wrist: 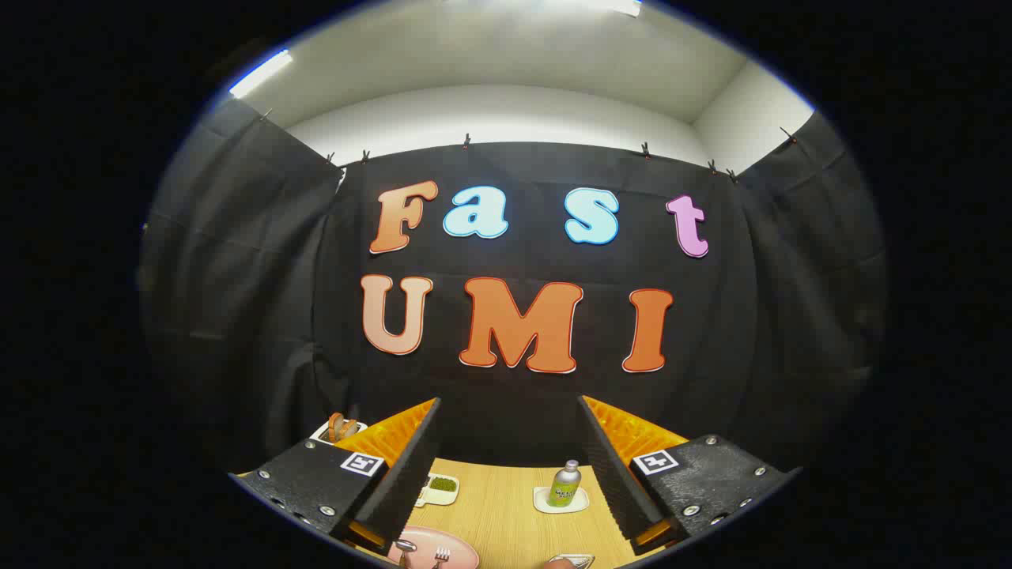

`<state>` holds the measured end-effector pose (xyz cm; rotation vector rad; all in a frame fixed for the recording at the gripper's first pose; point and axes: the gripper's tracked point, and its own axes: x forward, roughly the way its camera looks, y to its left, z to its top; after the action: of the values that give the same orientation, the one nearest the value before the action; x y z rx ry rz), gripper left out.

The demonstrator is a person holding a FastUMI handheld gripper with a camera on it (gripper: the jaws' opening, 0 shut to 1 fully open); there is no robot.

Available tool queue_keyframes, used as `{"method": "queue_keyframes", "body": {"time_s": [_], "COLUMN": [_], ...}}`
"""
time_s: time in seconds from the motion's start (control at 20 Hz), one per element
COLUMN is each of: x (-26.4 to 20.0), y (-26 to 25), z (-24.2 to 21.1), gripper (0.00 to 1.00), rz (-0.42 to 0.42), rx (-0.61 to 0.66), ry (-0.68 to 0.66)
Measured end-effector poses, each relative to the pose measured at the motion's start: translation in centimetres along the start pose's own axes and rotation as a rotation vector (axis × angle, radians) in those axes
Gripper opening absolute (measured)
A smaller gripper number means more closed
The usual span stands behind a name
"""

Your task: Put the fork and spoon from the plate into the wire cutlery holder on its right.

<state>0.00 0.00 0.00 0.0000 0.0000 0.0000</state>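
Pink plate (455, 544) serves as the landmark: it lies on the wooden table (506, 514) low between the fingers, toward the left one. On the plate rest the spoon (405, 546) and, just right of it, the fork (441, 555), heads pointing away from the viewer; their handles run out of sight below. To the plate's right, a curved wire rim marks the holder (571, 560), barely visible, so its depth and openings cannot be judged. Beyond the plate stands a small white dish of green matter (439, 488); farther right of that, a small bottle (565, 484) sits upright on its own white tray (560, 503). Left of the plate, past the left finger, another white tray holds brownish items (341, 427).

The gripper (510, 474) is held high and nearly level, jaws wide apart and gripping nothing. This posture suggests an approach stance: the span is ample for either handle, and the task has apparently not begun, both utensils being on the plate. Fork and holder lie near one another, so the carry should be short.
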Motion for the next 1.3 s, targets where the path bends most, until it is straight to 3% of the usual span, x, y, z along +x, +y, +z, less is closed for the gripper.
{"method": "queue_keyframes", "body": {"time_s": [0.8, 1.0, 1.3], "x": [-0.7, -0.9, -1.6], "y": [0.8, 2.0, 5.2], "z": [-0.8, -4.1, -11.7], "gripper": [0.98, 0.98, 0.98], "rz": [0.018, 0.036, 0.111], "rx": [0.011, -0.001, 0.02], "ry": [0.003, 0.093, 0.33]}}
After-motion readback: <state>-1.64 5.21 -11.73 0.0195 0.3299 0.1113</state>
